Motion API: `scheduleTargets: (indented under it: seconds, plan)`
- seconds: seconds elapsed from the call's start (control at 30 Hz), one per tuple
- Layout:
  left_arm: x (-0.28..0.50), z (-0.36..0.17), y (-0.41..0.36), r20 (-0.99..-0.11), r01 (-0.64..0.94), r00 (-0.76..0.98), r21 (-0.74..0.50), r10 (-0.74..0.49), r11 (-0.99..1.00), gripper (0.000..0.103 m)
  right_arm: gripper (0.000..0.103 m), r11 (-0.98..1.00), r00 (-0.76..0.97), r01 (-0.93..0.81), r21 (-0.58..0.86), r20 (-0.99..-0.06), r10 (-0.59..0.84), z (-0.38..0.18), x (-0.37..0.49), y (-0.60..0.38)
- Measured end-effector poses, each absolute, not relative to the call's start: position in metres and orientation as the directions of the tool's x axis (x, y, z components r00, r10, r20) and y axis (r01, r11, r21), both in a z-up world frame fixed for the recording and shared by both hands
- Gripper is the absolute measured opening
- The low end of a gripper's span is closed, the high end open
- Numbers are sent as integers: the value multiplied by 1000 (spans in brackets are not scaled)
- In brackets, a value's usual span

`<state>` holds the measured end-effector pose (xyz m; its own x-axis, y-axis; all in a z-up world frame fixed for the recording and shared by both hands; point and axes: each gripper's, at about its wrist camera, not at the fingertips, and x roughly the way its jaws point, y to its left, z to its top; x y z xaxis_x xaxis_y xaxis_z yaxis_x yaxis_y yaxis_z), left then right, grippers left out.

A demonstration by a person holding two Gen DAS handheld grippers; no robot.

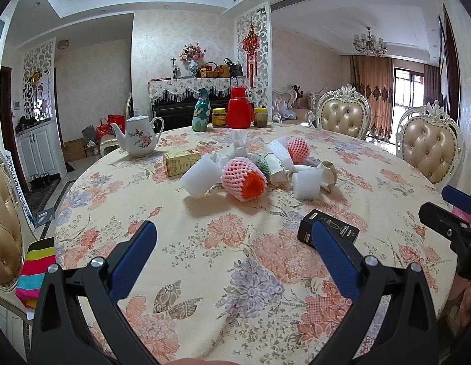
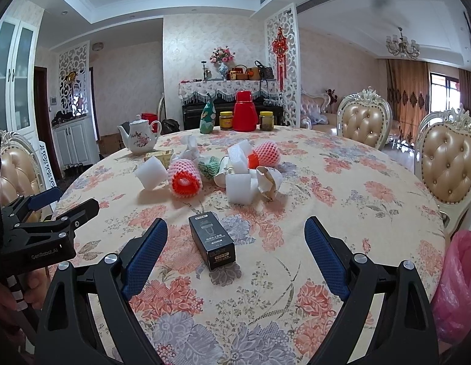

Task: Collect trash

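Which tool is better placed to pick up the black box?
Probably the right tool: the black box lies between its open fingers. The left tool is open too, but the box sits off to its right.

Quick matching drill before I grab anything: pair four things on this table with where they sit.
Things:
1. black box
2. teapot
3. red thermos
4. pink bag

Places:
A. far edge, between two jars
B. off the table's right edge
C. nearest, between the right tool fingers
D. far left of the table

Pairs: 1-C, 2-D, 3-A, 4-B
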<state>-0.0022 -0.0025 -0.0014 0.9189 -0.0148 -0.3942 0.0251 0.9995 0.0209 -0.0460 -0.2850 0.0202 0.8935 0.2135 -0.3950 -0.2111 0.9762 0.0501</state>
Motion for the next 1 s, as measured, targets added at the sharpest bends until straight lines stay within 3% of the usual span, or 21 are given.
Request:
scheduleTargets:
  seconds: [1.0]
  plan:
    - [-3,-1,-5,-399,33,917,21,-22,999,99,86,974,889,-218,66,-399,226,18,-46,-281]
